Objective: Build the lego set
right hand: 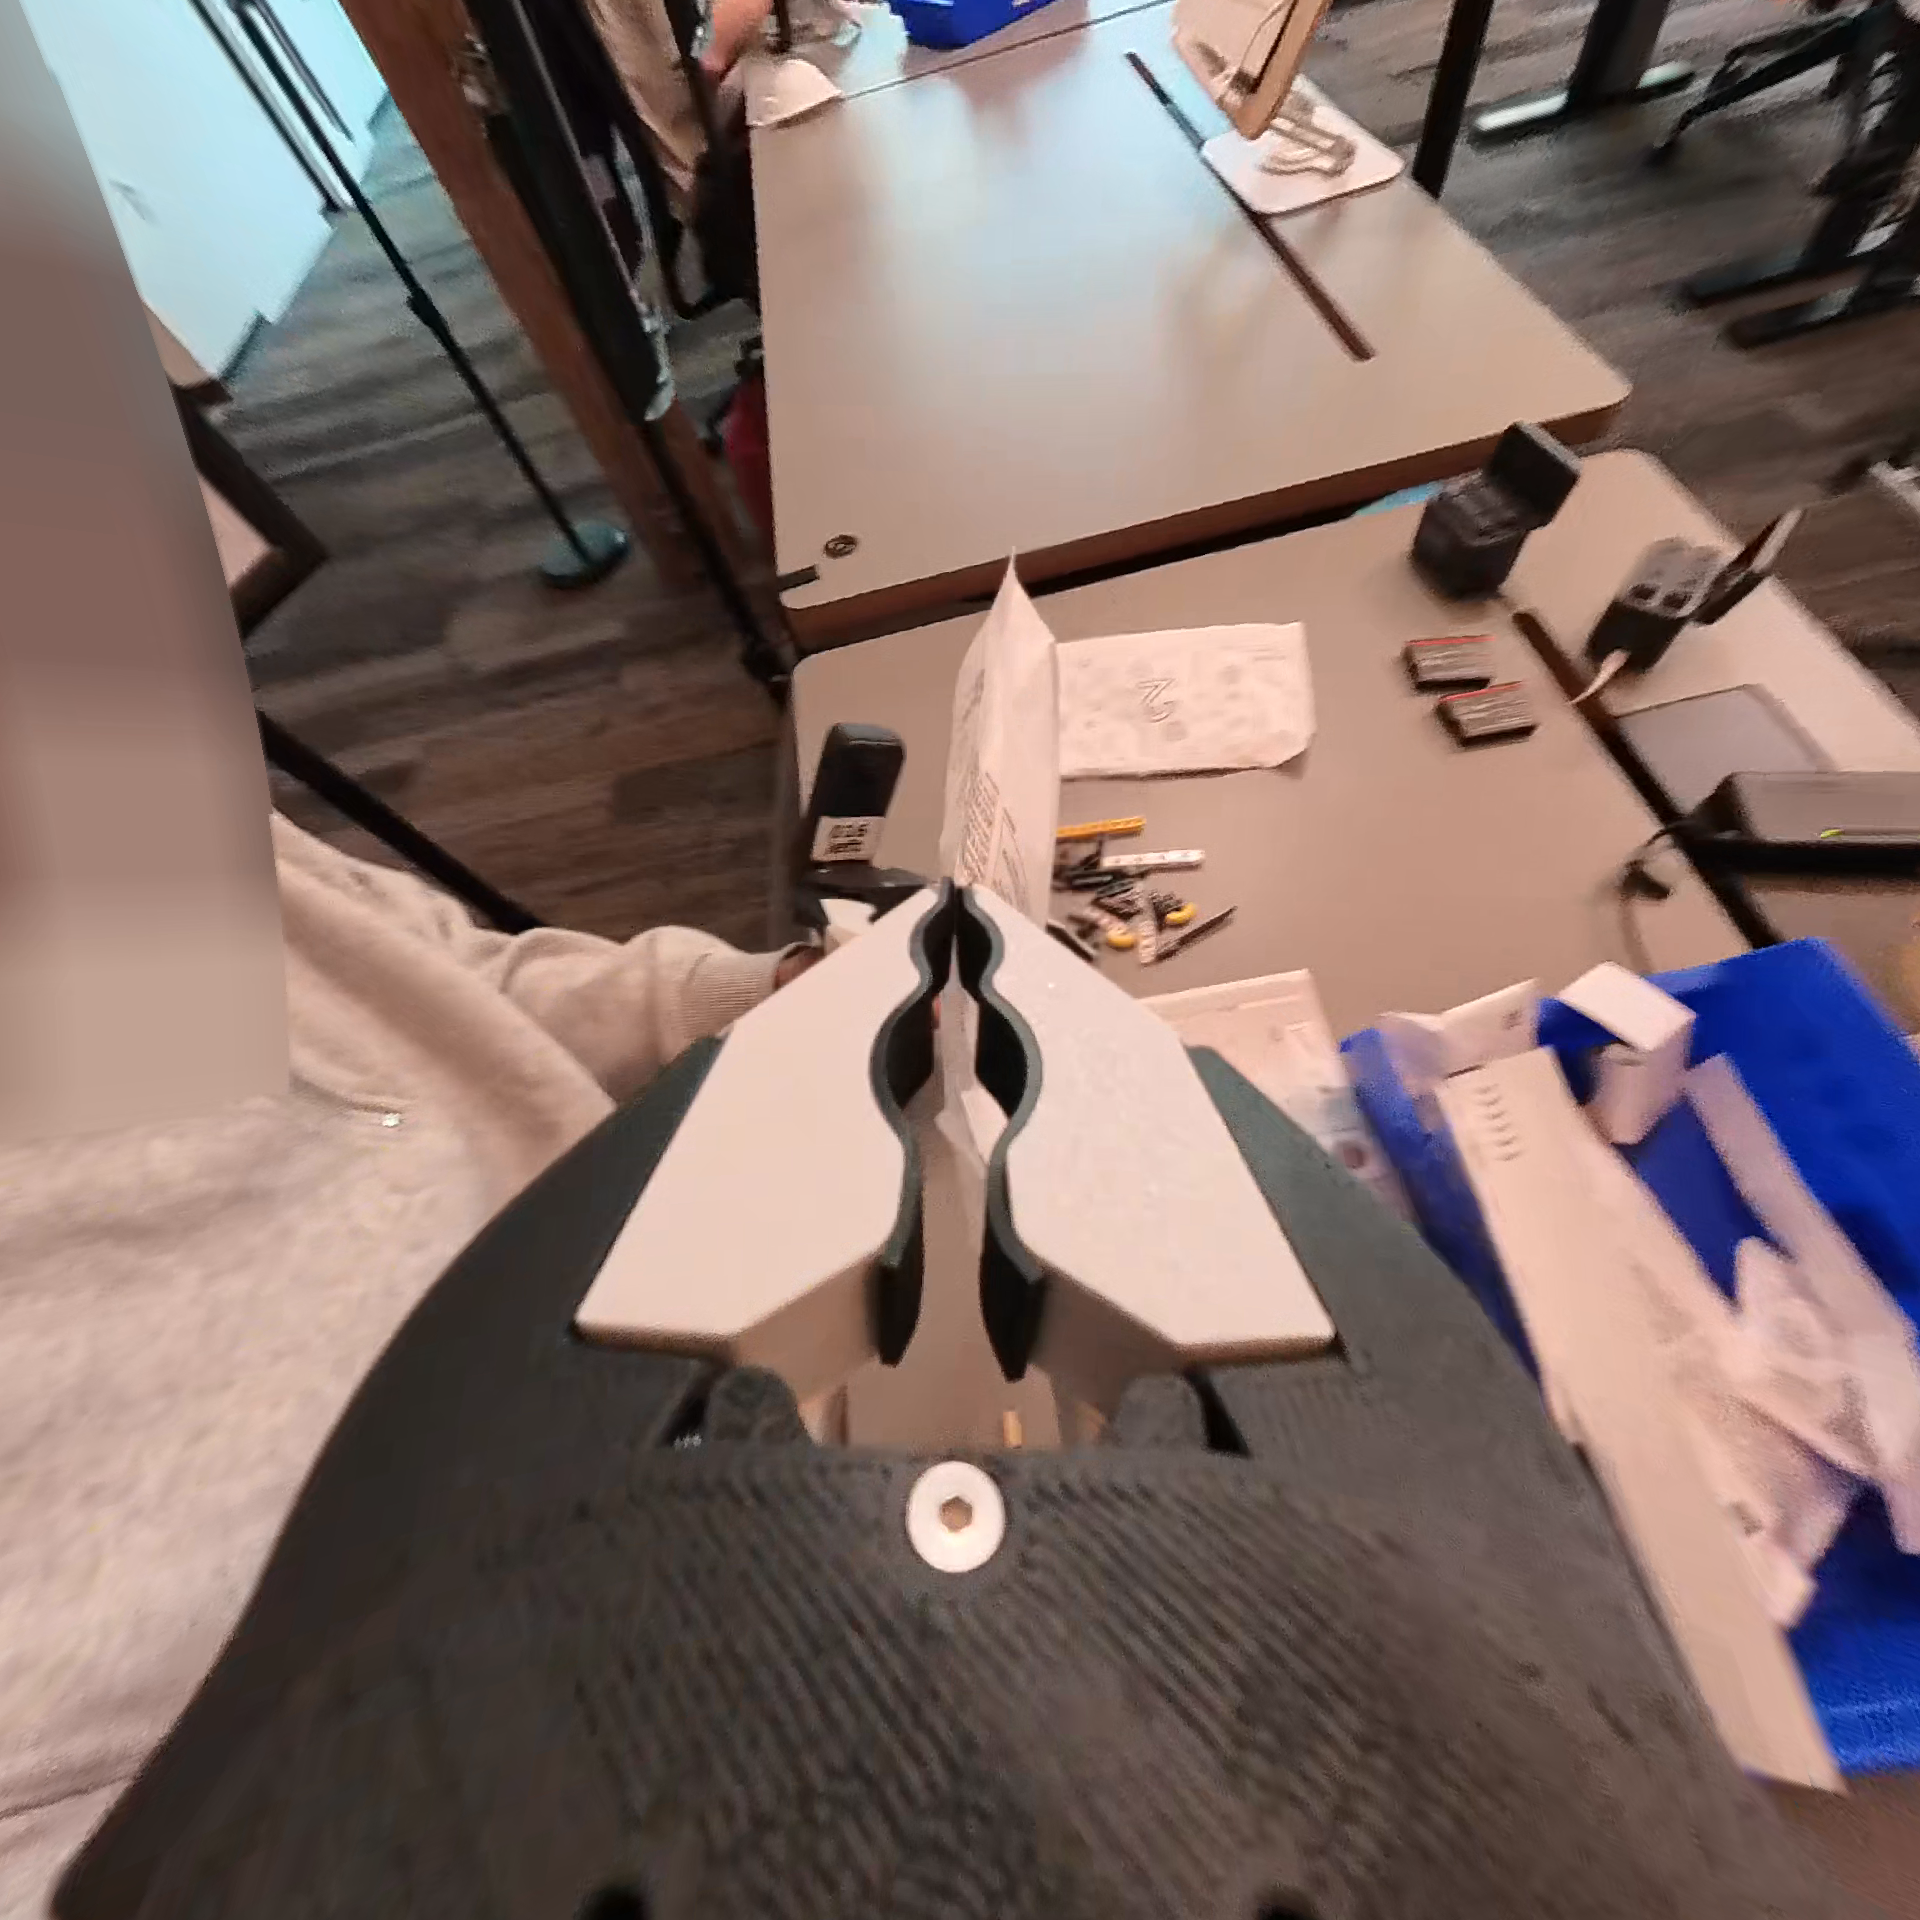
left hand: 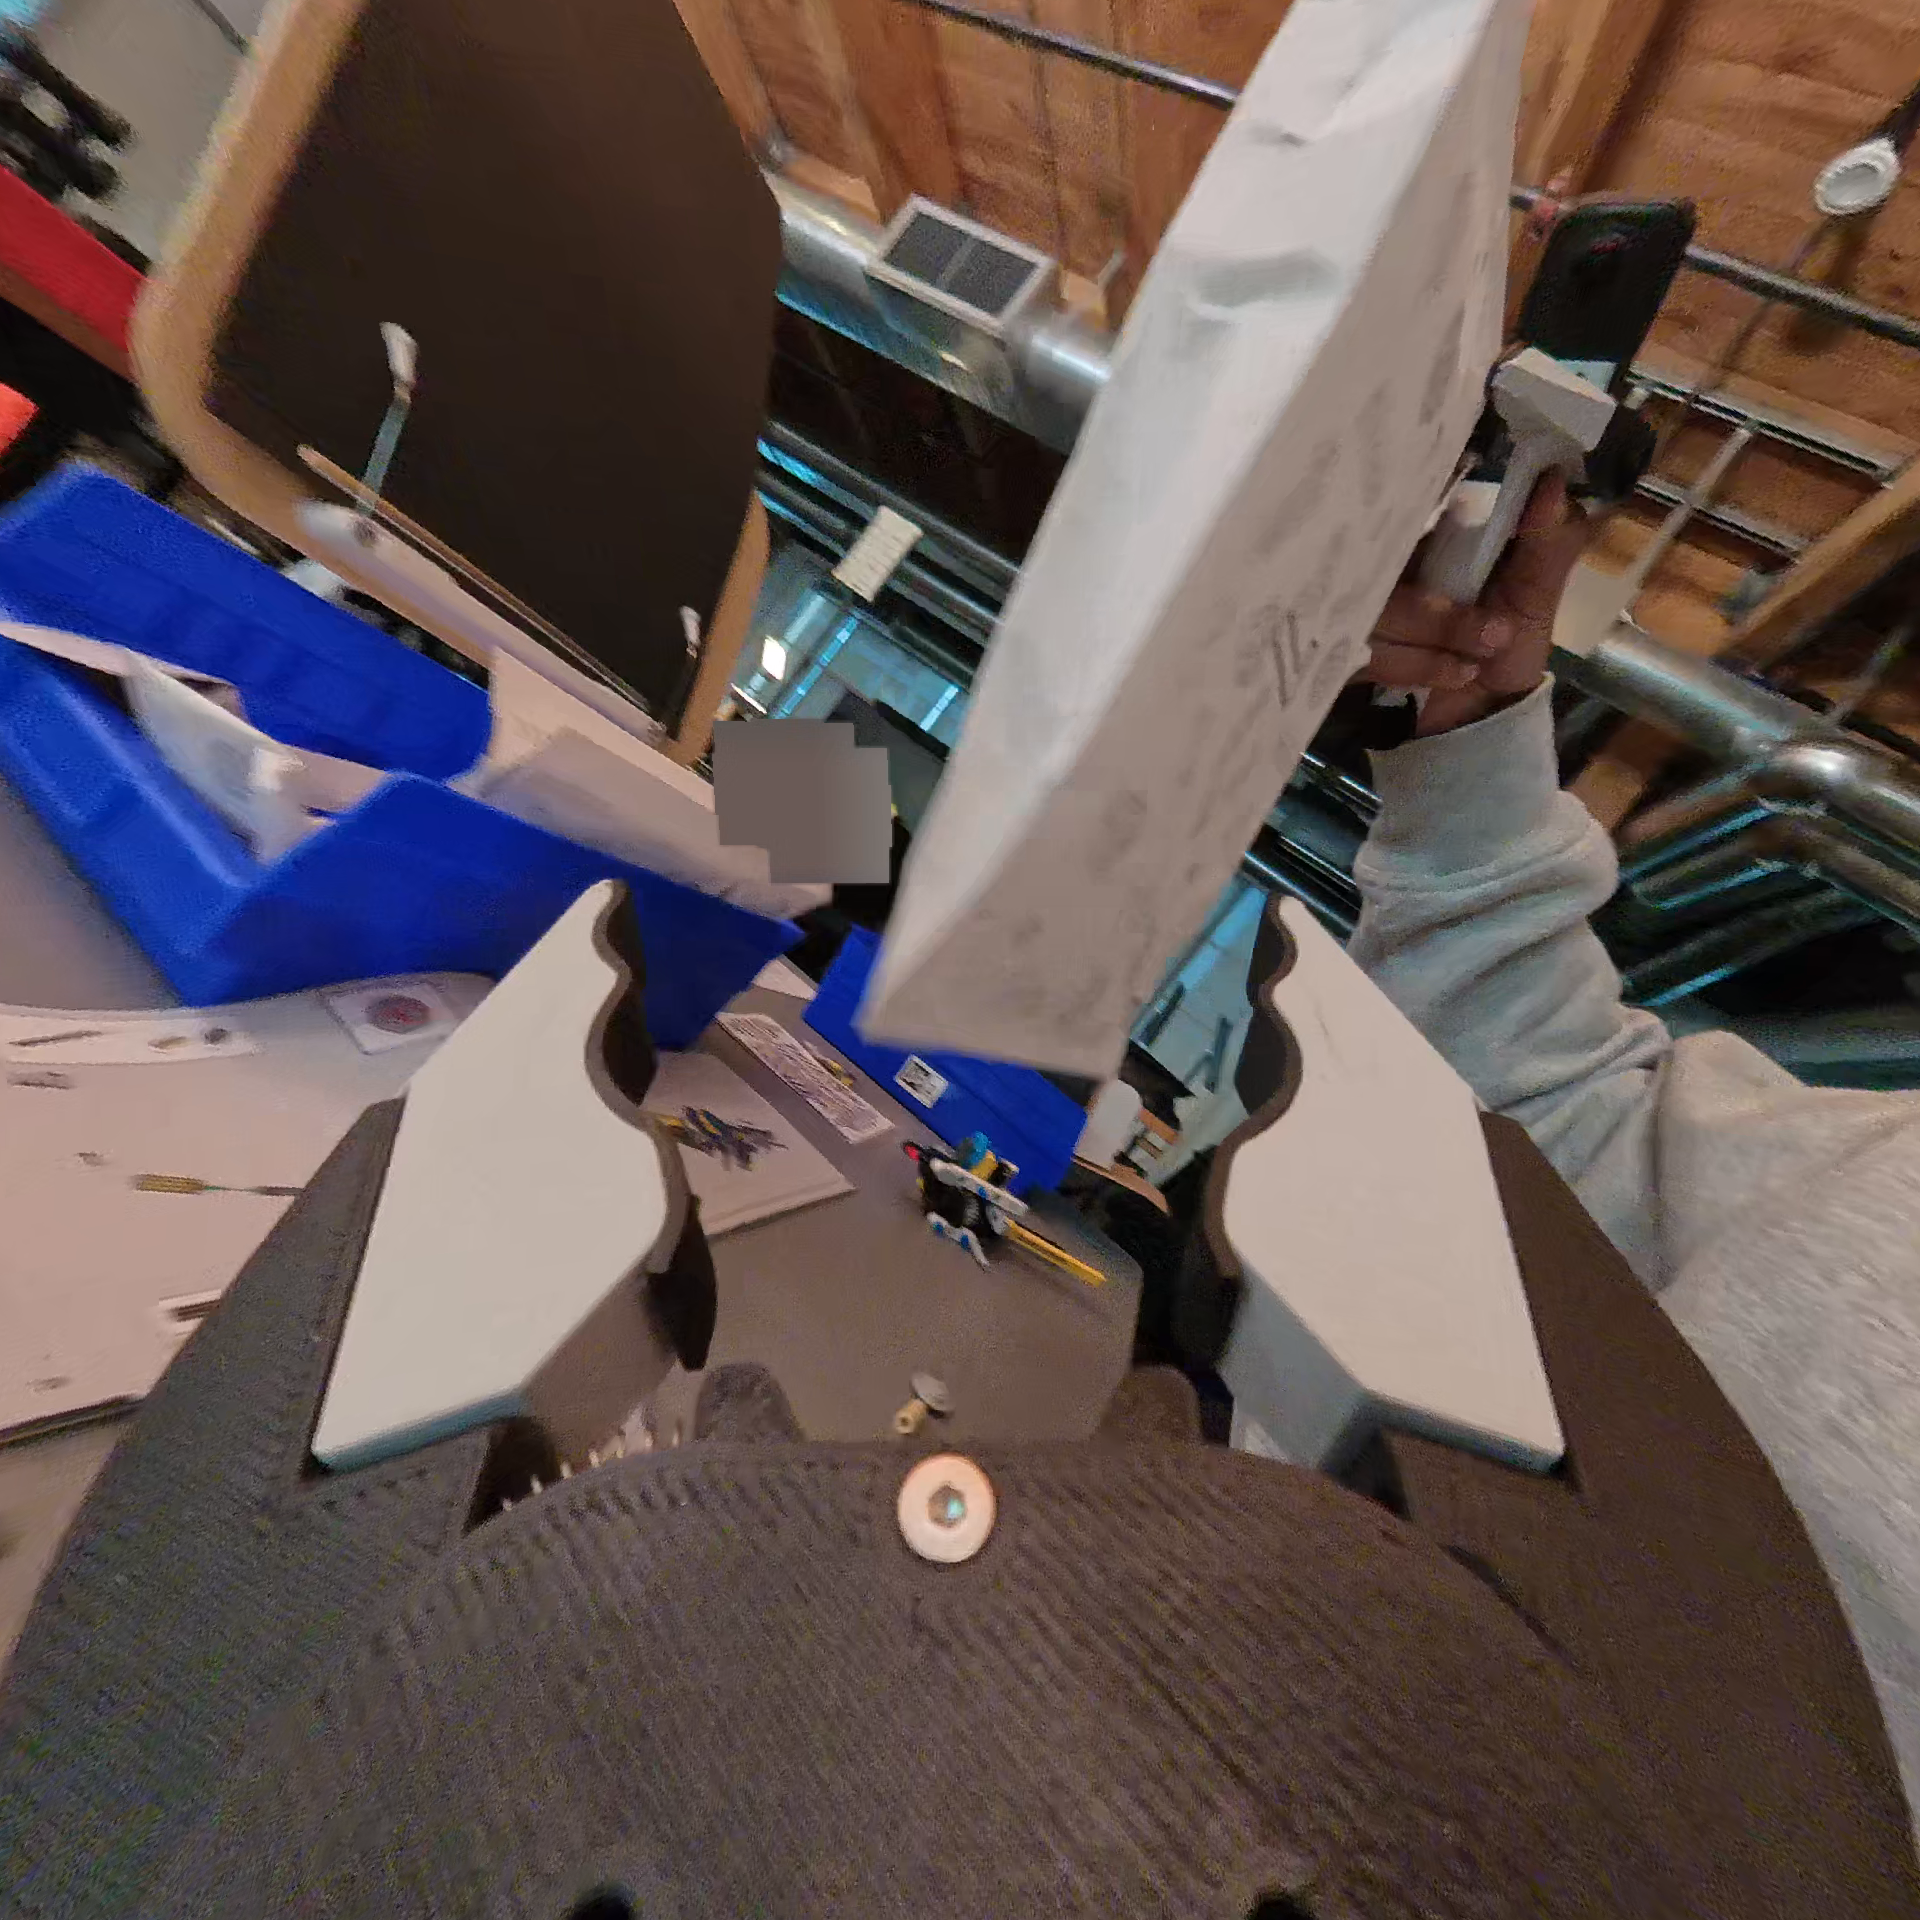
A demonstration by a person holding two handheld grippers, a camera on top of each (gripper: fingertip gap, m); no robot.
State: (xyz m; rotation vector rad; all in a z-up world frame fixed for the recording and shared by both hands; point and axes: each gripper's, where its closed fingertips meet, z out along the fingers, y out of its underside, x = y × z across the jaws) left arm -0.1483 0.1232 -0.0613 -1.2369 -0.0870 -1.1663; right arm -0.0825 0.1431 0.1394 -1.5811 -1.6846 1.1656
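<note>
My right gripper (right hand: 954, 894) is shut on the edge of a white paper bag (right hand: 997, 748) and holds it up above the table. In the left wrist view the bag (left hand: 1195, 571) hangs tilted in the air, with the person's hand and the right gripper's handle (left hand: 1527, 436) behind it. My left gripper (left hand: 945, 914) is open and empty, below the bag and not touching it. A small partly built lego model (left hand: 971, 1195) stands on the grey table (left hand: 883, 1309). Loose lego pieces (right hand: 1132, 894) lie in a heap on the table (right hand: 1403, 883) beyond the bag.
Blue bins (left hand: 312, 831) with white packaging stand at the left, and one (right hand: 1766, 1143) shows at the right. An instruction booklet (left hand: 748, 1143) and a flat white bag (right hand: 1184, 696) lie on the table. Black cases (right hand: 1486, 520) and batteries (right hand: 1465, 686) sit at the far right.
</note>
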